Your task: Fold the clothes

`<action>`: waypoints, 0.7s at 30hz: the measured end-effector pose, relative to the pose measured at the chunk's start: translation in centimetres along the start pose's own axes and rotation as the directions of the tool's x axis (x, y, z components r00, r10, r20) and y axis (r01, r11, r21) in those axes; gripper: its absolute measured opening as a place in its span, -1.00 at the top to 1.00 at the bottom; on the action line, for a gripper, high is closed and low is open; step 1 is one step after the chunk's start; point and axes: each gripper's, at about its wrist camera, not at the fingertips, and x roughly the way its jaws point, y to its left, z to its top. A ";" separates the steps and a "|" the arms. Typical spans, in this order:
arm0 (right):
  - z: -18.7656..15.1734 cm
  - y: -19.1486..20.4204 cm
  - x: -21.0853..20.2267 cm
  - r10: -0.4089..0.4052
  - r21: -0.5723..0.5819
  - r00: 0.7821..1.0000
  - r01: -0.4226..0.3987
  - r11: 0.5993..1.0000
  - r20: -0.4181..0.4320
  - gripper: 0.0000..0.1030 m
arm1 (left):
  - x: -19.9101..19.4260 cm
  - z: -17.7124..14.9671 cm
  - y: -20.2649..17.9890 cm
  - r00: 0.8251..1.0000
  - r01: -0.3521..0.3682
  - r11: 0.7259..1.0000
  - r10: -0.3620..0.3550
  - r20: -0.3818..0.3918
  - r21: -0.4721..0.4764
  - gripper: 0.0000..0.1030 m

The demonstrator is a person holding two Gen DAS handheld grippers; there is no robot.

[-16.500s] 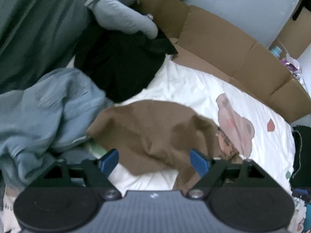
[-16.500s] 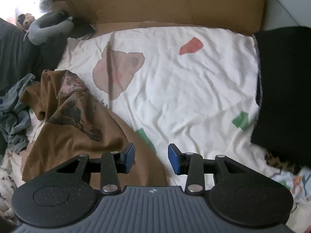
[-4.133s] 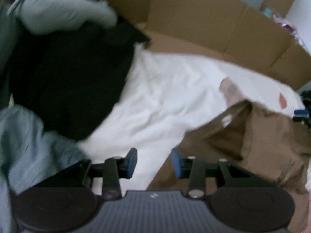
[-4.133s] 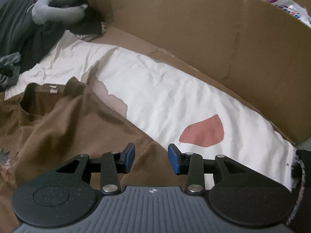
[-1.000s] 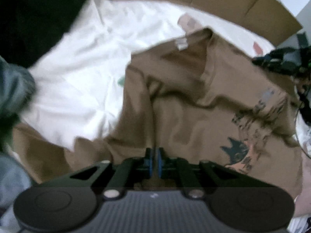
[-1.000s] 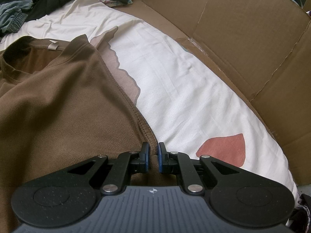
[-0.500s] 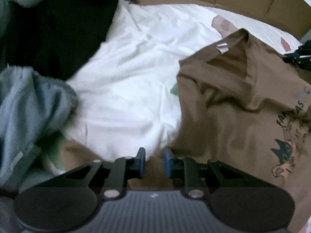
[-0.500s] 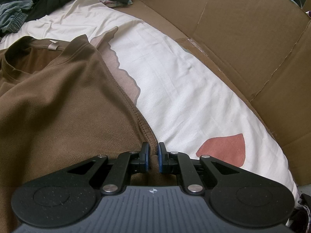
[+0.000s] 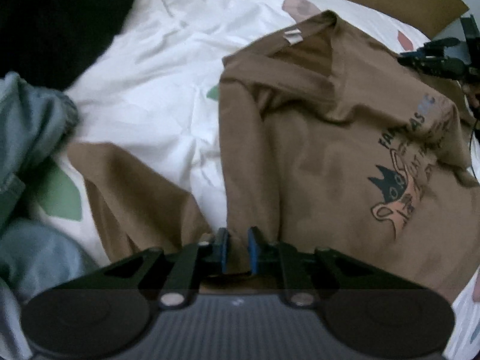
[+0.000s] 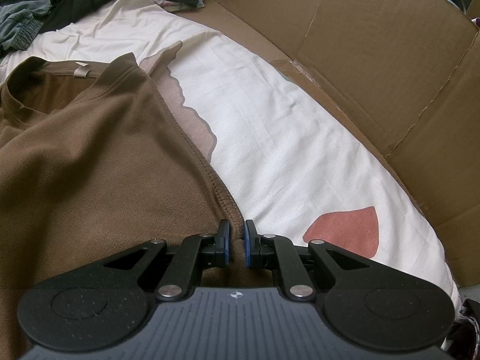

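Both pinch the brown shirt (image 9: 315, 150): left gripper (image 9: 237, 247), right gripper (image 10: 235, 244).

We see bare white sheet (image 9: 156, 90) to the left of the brown shirt (image 9: 315, 156), with room for a gripper to pass. A black cloth (image 9: 60, 21) and blue-gray clothes (image 9: 27, 138) block the far left. On the right, the sheet (image 10: 270, 126) lies bare up to the cardboard wall (image 10: 375, 54), which shuts that side.
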 end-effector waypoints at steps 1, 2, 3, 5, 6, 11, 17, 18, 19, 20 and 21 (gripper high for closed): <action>0.0 0.0 0.0 0.000 0.000 1.000 0.000 1.000 0.000 0.84 | -0.2 0.2 0.2 1.000 -0.005 1.000 0.005 0.010 -0.008 0.67; 0.0 0.0 0.0 0.001 0.001 1.000 -0.001 1.000 0.000 0.84 | -0.4 0.4 0.3 1.000 -0.009 1.000 0.009 0.020 -0.016 0.63; 0.0 0.0 0.0 0.001 0.002 1.000 -0.001 1.000 0.000 0.84 | -0.5 0.6 0.6 0.999 -0.010 1.000 0.010 0.031 -0.026 0.59; 0.0 0.0 0.0 0.001 0.002 1.000 -0.001 1.000 0.000 0.84 | -0.4 1.2 0.8 0.999 -0.015 0.999 0.017 0.043 -0.028 0.29; 0.0 0.0 0.0 0.002 0.002 1.000 -0.002 1.000 0.000 0.84 | 0.1 1.6 0.7 0.999 -0.017 1.000 0.018 0.043 -0.024 0.24; -0.1 0.0 0.1 0.003 0.004 1.000 -0.003 1.000 0.001 0.83 | 2.2 1.5 0.9 1.000 0.006 0.999 -0.005 0.019 -0.048 0.25; -0.1 0.0 0.1 0.003 0.004 1.000 -0.003 1.000 0.002 0.83 | 3.0 1.0 0.1 1.000 -0.018 0.998 0.019 0.019 -0.054 0.26; -0.1 0.0 0.1 0.003 0.003 1.000 -0.003 1.000 0.002 0.83 | 3.1 0.9 0.0 1.000 -0.021 0.998 0.022 0.019 -0.061 0.26; -0.1 0.0 0.1 0.003 0.002 1.000 -0.003 1.000 0.002 0.83 | 3.0 0.8 0.2 1.000 -0.014 0.997 0.016 0.018 -0.075 0.30; -0.1 0.0 0.1 0.004 0.002 1.000 -0.004 1.000 0.002 0.84 | 2.9 0.8 0.3 1.000 -0.002 0.997 0.004 0.016 -0.081 0.49; -0.1 0.0 0.1 0.005 0.003 1.000 -0.005 1.000 0.003 0.85 | 2.8 0.8 0.3 1.000 0.006 0.997 -0.005 0.016 -0.074 0.65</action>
